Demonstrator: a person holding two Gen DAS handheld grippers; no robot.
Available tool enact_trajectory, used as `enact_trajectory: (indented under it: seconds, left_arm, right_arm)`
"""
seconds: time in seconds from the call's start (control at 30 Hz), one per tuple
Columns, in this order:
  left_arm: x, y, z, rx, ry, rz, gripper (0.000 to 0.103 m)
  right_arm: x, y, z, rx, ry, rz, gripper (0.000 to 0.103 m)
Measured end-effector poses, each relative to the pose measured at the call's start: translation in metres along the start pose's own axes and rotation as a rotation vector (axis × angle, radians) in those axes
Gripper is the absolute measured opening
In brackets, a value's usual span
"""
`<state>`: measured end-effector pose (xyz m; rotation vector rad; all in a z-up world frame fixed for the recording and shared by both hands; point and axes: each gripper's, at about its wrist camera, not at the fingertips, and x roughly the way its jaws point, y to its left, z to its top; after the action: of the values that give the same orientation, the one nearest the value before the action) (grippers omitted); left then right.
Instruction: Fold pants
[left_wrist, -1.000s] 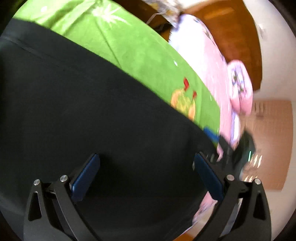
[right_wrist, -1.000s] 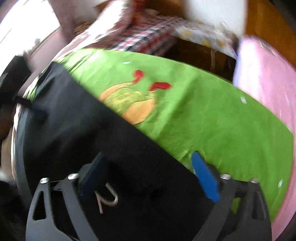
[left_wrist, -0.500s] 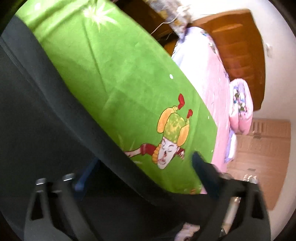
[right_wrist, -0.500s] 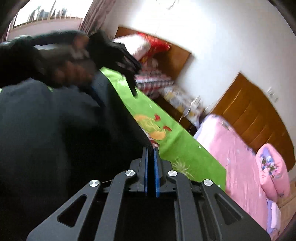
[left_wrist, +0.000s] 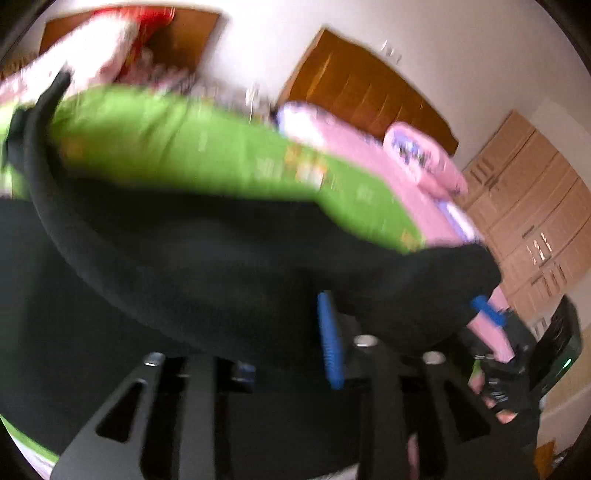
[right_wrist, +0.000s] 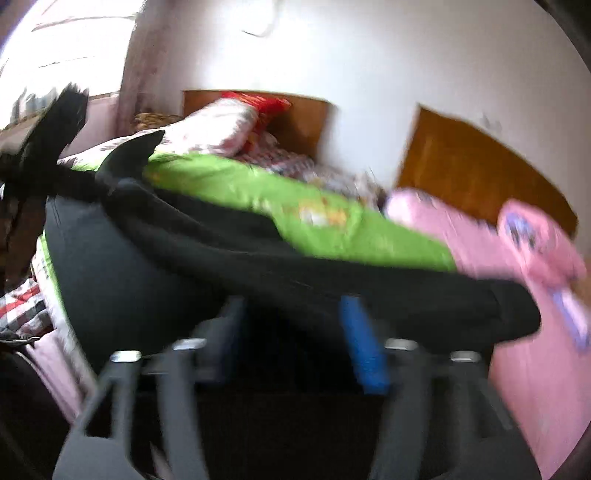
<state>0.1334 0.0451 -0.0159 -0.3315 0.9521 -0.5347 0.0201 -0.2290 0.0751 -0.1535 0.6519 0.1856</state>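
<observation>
We see the pants (left_wrist: 207, 258) as a large garment of plain black, matte fabric, spread across the near part of a green printed bedcover (left_wrist: 177, 147). In the left wrist view a long band of the black fabric curves from the upper left down to a rounded end at the right. In the right wrist view (right_wrist: 258, 266) the same fabric lies in overlapping layers, one edge raised at the upper left. Motion blur hides finer detail.

White walls (left_wrist: 280, 40), two brown wooden headboards (right_wrist: 476, 173), tan wardrobe doors (left_wrist: 532, 206) at right, bright window (right_wrist: 55, 48) at left, pink bedding (right_wrist: 517, 350), green printed sheet (left_wrist: 173, 147), daylight.
</observation>
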Motion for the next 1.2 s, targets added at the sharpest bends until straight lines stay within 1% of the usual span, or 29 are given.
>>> enact_trajectory:
  seconds: [0.03, 0.07, 0.1, 0.13, 0.17, 0.2, 0.23, 0.27, 0.3, 0.37, 0.4, 0.47, 0.5, 0.57, 0.6, 0.67, 0.7, 0.77, 0.87, 0.9, 0.97, 1.0, 1.03, 1.07, 1.13, 1.17, 1.2]
  left_arm:
    - [0.006, 0.012, -0.014, -0.018, 0.035, -0.014, 0.06]
    - [0.006, 0.019, -0.022, -0.031, 0.036, -0.029, 0.061]
    - [-0.002, 0.026, -0.029, -0.025, -0.008, -0.065, 0.067]
    - [-0.009, 0.026, -0.033, -0.012, -0.018, -0.072, 0.078]
    - [-0.013, 0.029, -0.033, -0.008, -0.029, -0.075, 0.084]
    - [-0.018, 0.033, -0.033, -0.016, -0.054, -0.074, 0.093]
    - [-0.023, 0.04, -0.031, -0.047, -0.08, -0.067, 0.095]
    - [-0.026, 0.046, -0.03, -0.078, -0.089, -0.072, 0.095]
    - [-0.028, 0.056, -0.027, -0.117, -0.092, -0.093, 0.095]
    - [-0.035, 0.063, -0.028, -0.154, -0.114, -0.104, 0.095]
    - [-0.038, 0.067, -0.026, -0.162, -0.124, -0.096, 0.095]
    - [-0.043, 0.075, -0.021, -0.166, -0.129, -0.076, 0.095]
    - [-0.045, 0.081, -0.018, -0.179, -0.135, -0.062, 0.095]
    - [-0.052, 0.089, -0.014, -0.206, -0.14, -0.055, 0.095]
    - [-0.056, 0.092, -0.014, -0.214, -0.143, -0.056, 0.095]
    - [-0.064, 0.1, -0.012, -0.23, -0.148, -0.053, 0.095]
    - [-0.064, 0.1, -0.015, -0.231, -0.148, -0.049, 0.095]
    - [-0.069, 0.103, -0.016, -0.236, -0.153, -0.036, 0.095]
    - [-0.072, 0.108, -0.018, -0.238, -0.153, -0.026, 0.096]
    - [-0.071, 0.109, -0.017, -0.238, -0.149, -0.025, 0.096]
    - [-0.069, 0.11, -0.017, -0.23, -0.144, -0.021, 0.096]
    - [-0.069, 0.11, -0.015, -0.227, -0.145, -0.017, 0.096]
    - [-0.066, 0.107, -0.013, -0.227, -0.145, -0.017, 0.096]
    - [-0.066, 0.108, -0.012, -0.23, -0.144, -0.024, 0.096]
    - [-0.069, 0.111, -0.013, -0.254, -0.139, -0.043, 0.096]
    - [-0.072, 0.113, -0.014, -0.269, -0.14, -0.052, 0.096]
    - [-0.074, 0.116, -0.013, -0.275, -0.141, -0.055, 0.096]
  right_arm:
    - [-0.011, -0.007, -0.015, 0.096, 0.005, 0.02, 0.07]
    - [-0.02, -0.016, -0.026, 0.169, 0.004, 0.026, 0.07]
    - [-0.028, -0.026, -0.035, 0.242, 0.0, 0.025, 0.07]
    - [-0.036, -0.038, -0.045, 0.335, -0.005, 0.013, 0.07]
    - [-0.041, -0.056, -0.056, 0.446, -0.003, -0.012, 0.07]
    - [-0.042, -0.066, -0.061, 0.502, 0.0, -0.025, 0.07]
    - [-0.042, -0.084, -0.069, 0.603, 0.005, -0.043, 0.07]
    - [-0.038, -0.096, -0.075, 0.671, 0.014, -0.053, 0.069]
    - [-0.035, -0.107, -0.081, 0.749, 0.031, -0.071, 0.069]
    - [-0.029, -0.116, -0.087, 0.823, 0.042, -0.07, 0.069]
    - [-0.028, -0.119, -0.087, 0.827, 0.037, -0.07, 0.069]
    - [-0.024, -0.119, -0.077, 0.781, 0.025, -0.093, 0.069]
    - [-0.018, -0.122, -0.071, 0.78, 0.028, -0.094, 0.069]
    - [-0.014, -0.13, -0.079, 0.812, 0.038, -0.072, 0.069]
    - [-0.012, -0.126, -0.075, 0.825, 0.035, -0.068, 0.069]
    - [-0.008, -0.134, -0.079, 0.867, 0.043, -0.097, 0.068]
    - [-0.006, -0.139, -0.085, 0.916, 0.037, -0.092, 0.065]
    - [-0.009, -0.14, -0.088, 0.929, 0.036, -0.099, 0.059]
    - [-0.011, -0.132, -0.085, 0.884, 0.066, -0.123, 0.06]
    - [-0.01, -0.13, -0.082, 0.872, 0.074, -0.125, 0.062]
    - [-0.003, -0.137, -0.08, 0.908, 0.059, -0.088, 0.065]
    - [-0.001, -0.141, -0.08, 0.928, 0.049, -0.078, 0.064]
    - [0.003, -0.147, -0.081, 0.959, 0.025, -0.069, 0.057]
    - [0.001, -0.147, -0.083, 0.973, 0.012, -0.068, 0.046]
    - [-0.007, -0.142, -0.084, 0.964, -0.037, -0.049, 0.03]
    - [-0.01, -0.139, -0.084, 0.954, -0.058, -0.054, 0.025]
    - [-0.014, -0.136, -0.086, 0.951, -0.081, -0.056, 0.023]
